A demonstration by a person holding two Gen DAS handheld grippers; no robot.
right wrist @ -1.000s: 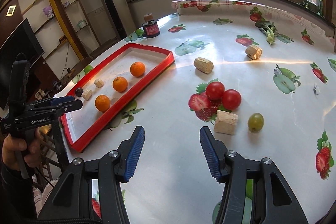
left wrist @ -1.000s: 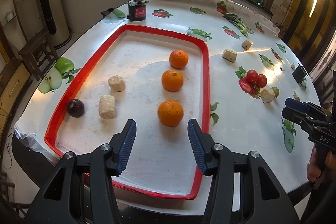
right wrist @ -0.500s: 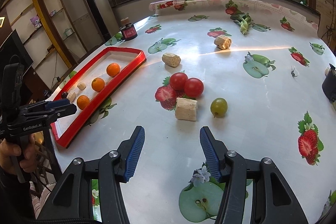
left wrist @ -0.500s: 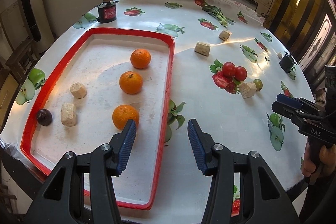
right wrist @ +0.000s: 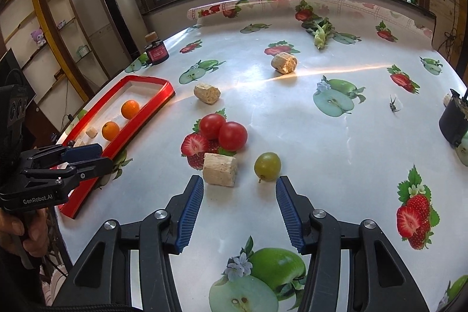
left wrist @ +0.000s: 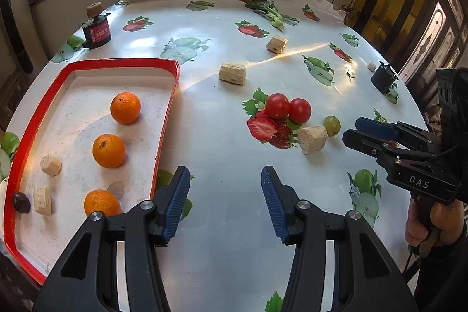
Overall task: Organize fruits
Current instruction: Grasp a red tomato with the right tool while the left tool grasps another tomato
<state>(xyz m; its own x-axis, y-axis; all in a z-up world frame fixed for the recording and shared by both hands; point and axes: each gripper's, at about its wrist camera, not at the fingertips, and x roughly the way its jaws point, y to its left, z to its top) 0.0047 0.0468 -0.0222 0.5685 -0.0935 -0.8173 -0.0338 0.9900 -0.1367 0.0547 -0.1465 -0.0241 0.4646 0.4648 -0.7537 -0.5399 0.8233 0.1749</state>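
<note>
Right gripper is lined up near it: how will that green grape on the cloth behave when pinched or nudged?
The green grape is round and sits loose on the glossy tablecloth, so a nudge would probably roll it. Its smooth skin looks slippery and likely soft, so pinch gently. The right gripper is closing with nothing between its jaws yet.

Both wrist views look steeply down, apparently sharing the tomatoes [left wrist: 288,107].
</note>
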